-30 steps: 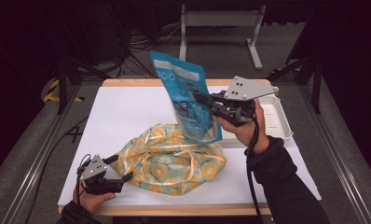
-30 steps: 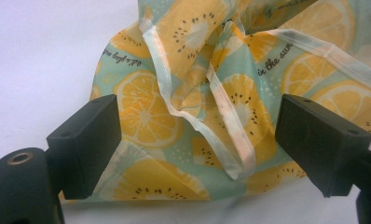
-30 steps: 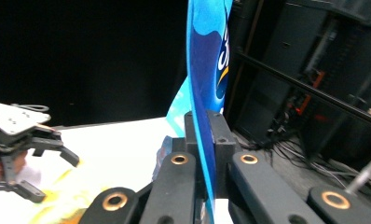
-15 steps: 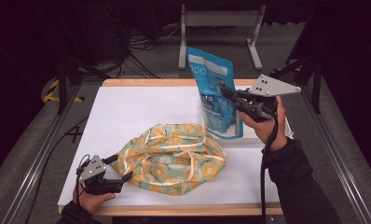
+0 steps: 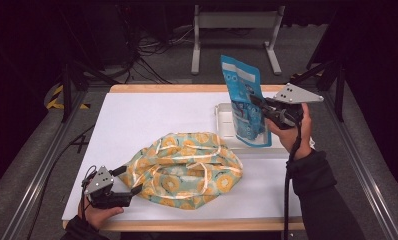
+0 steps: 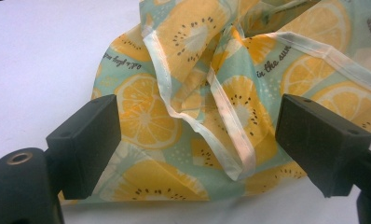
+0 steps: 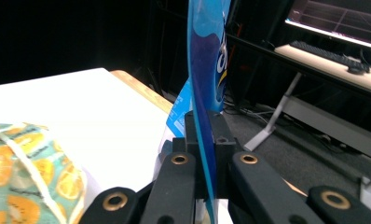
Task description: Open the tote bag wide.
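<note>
Table left open, bag blocks centre, tray right

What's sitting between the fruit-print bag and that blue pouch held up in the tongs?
In the high view, a white tray lies between the fruit-print bag and the blue pouch.

The high view looks forward and down over the white table. The left gripper view sits low and close, facing the fruit-print bag. The right gripper view looks level past the table's far edge; both share that bag with the high view
</note>
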Demonstrator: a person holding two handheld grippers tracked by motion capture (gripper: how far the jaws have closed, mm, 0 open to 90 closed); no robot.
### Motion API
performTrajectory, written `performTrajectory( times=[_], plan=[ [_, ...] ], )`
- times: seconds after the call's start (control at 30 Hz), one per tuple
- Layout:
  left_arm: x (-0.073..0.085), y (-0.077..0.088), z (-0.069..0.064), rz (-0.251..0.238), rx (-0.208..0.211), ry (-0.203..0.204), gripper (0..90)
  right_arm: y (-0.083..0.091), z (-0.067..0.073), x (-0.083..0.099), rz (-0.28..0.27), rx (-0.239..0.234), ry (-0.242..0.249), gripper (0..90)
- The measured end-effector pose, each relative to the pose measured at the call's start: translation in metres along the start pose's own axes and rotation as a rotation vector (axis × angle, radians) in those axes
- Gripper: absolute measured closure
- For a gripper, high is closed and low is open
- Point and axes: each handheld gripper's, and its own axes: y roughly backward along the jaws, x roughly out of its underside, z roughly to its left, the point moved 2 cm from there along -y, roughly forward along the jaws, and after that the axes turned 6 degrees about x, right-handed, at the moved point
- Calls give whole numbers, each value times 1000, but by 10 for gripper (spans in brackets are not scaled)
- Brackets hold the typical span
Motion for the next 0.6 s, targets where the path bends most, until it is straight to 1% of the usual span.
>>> performTrajectory(
  times=[0.17,0.37,0.43,0.5,0.6],
  plan=[
    [0,0,0,0,2,-1,151,-7,-9,10,19,13,-30,896],
    [0,0,0,1,4,-2,151,-14,-16,20,42,38,-46,896],
    [0,0,0,8,5,0,151,-17,-19,25,46,41,-61,896],
    [0,0,-1,18,3,-8,151,-19,-22,29,50,45,-71,896],
    [0,0,0,11,7,-4,151,-22,-24,34,59,66,-67,896]
  ],
)
